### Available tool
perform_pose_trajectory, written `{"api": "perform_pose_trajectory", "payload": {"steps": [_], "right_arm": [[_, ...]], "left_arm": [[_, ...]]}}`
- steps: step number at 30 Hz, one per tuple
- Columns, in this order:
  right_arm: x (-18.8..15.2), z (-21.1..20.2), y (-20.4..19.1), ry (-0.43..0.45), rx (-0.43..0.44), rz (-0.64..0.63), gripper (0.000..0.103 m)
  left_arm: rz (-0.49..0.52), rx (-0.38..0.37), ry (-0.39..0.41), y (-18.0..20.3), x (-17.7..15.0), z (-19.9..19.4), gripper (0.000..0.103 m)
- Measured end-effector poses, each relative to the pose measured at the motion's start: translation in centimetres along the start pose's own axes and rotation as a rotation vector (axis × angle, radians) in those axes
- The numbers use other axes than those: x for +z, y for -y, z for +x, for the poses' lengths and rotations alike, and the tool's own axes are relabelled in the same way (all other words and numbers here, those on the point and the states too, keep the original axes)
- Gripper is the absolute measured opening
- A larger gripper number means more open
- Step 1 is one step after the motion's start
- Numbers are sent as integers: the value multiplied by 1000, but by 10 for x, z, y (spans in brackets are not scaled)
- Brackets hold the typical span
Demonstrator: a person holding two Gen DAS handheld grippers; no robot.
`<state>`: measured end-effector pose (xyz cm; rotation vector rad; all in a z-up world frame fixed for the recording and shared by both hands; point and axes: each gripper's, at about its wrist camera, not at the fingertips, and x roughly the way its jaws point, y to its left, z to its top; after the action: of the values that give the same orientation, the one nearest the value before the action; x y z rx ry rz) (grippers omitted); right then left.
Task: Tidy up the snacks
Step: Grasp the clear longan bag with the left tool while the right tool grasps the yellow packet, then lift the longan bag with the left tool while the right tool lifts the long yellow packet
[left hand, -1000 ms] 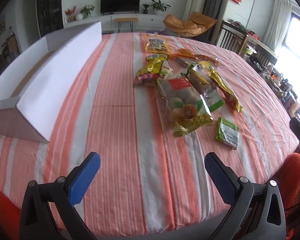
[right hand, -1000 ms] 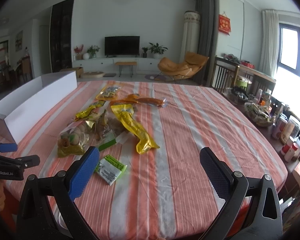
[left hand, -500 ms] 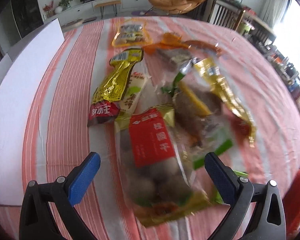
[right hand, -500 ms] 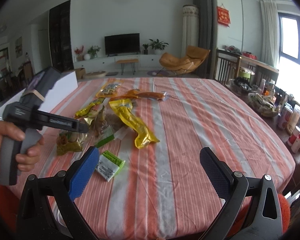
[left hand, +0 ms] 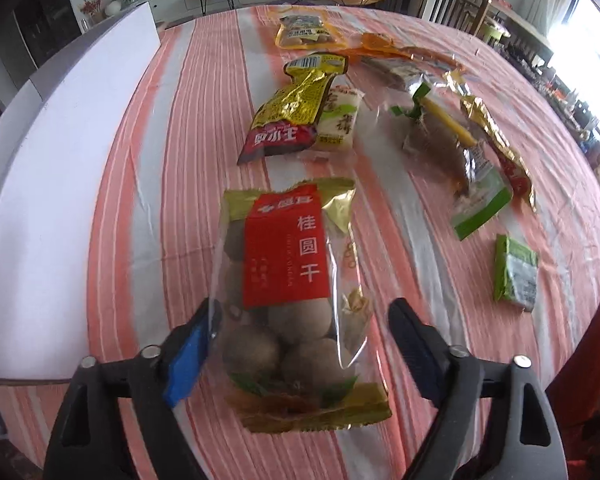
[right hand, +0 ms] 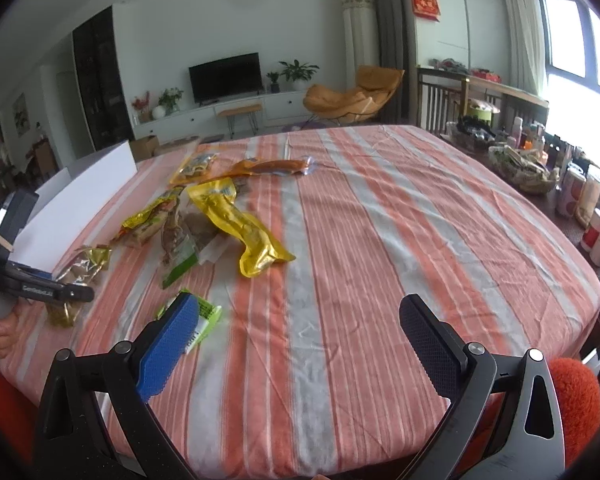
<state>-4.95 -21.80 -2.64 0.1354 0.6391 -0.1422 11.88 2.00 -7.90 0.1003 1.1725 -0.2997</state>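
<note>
A clear bag of dried longans with a red label [left hand: 288,280] lies on the striped tablecloth, its lower end between the jaws of my left gripper [left hand: 304,344]. The jaws are open and stand either side of the bag; the left pad [left hand: 192,352] is at its edge. More snack packets lie beyond: a gold and red packet [left hand: 292,116], a green-edged clear packet [left hand: 460,160], a small green packet [left hand: 516,272]. My right gripper [right hand: 300,340] is open and empty over the table's front, near the small green packet [right hand: 204,320]. The left gripper's body [right hand: 32,284] shows at the far left there.
A long white cardboard box [left hand: 60,184] lies along the left side of the table. A long yellow packet [right hand: 240,228] and orange packets [right hand: 268,168] lie mid-table. Cluttered shelves and jars [right hand: 580,200] stand past the right edge. An orange chair [right hand: 572,392] is at the near right.
My left gripper moved forward and down over the table until the longan bag came between its open jaws. My right gripper drifted slightly and stayed open.
</note>
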Motion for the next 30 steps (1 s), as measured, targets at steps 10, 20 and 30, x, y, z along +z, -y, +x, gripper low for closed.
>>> {"api": "perform_pose_trajectory", "payload": {"steps": [10,20,30], "right_arm": [[-14,14,-5,-91,7,-35,101],[-22,42,-6,-219,51,-35,101],[79,162,-19,-407,289,-292,101]], "left_arm": [[0,80,53,1,1,31,103],[5,83,202,0,-14,28,103],[-10,5,81,-24,0,18,103]]}}
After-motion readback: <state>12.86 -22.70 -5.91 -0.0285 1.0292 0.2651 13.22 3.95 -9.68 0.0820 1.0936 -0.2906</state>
